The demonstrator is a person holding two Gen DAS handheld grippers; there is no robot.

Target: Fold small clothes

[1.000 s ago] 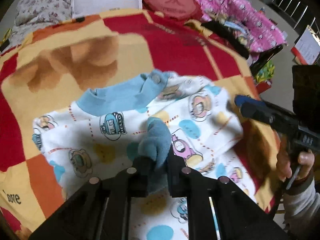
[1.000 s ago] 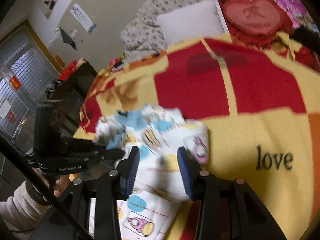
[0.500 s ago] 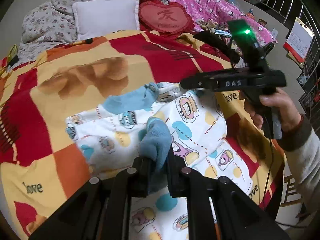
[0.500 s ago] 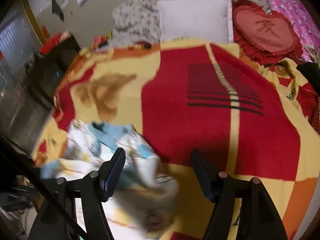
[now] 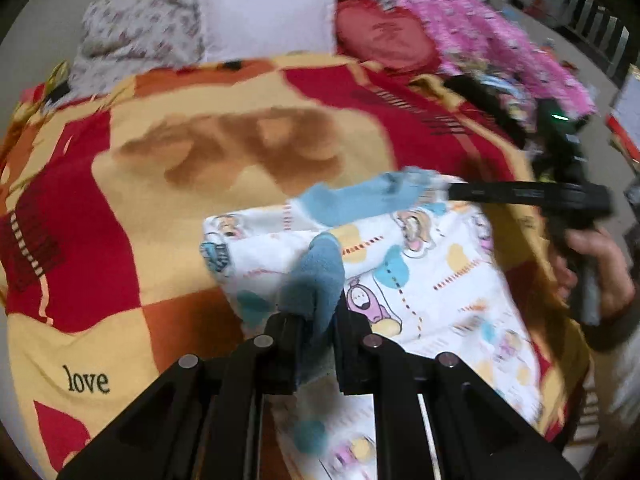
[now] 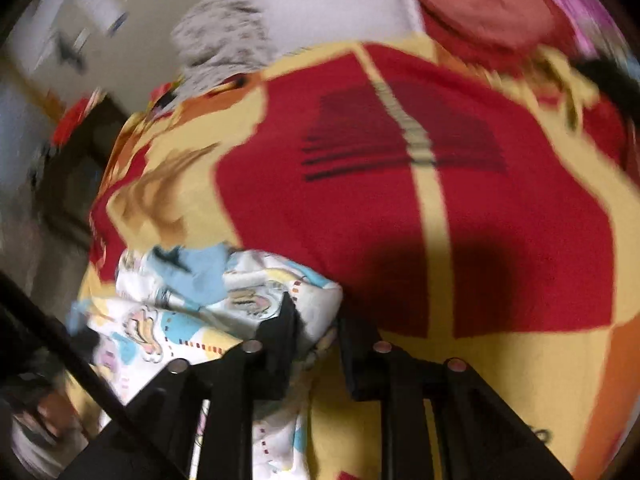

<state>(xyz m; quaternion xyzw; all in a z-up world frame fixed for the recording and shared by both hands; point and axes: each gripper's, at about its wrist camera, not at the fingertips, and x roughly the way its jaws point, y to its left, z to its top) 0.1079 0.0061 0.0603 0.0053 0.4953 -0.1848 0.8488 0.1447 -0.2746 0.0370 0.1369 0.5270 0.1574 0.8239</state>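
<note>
A small white cartoon-print garment (image 5: 432, 264) with a blue collar (image 5: 360, 196) lies on the red and yellow blanket (image 5: 160, 240). My left gripper (image 5: 318, 314) is shut on the garment's blue cuff (image 5: 320, 272), which sticks up between the fingers. At the garment's far corner beside the collar is my right gripper (image 5: 450, 192), held by a hand (image 5: 596, 268). In the right wrist view the right gripper (image 6: 318, 318) is closing its jaws, and a bunched fold of the garment (image 6: 240, 304) fills the gap between them. Both views are blurred.
A white pillow (image 5: 268, 20), a red heart cushion (image 5: 384, 40) and a pink quilt (image 5: 480, 32) lie at the head of the bed. Dark clothes (image 5: 488, 96) sit at the blanket's right edge. Dark furniture (image 6: 68, 184) stands beside the bed.
My right gripper came down from above the blanket onto the garment's corner by the collar, and its jaws narrowed around the fabric. The left gripper kept its hold on the cuff and shifted a little.
</note>
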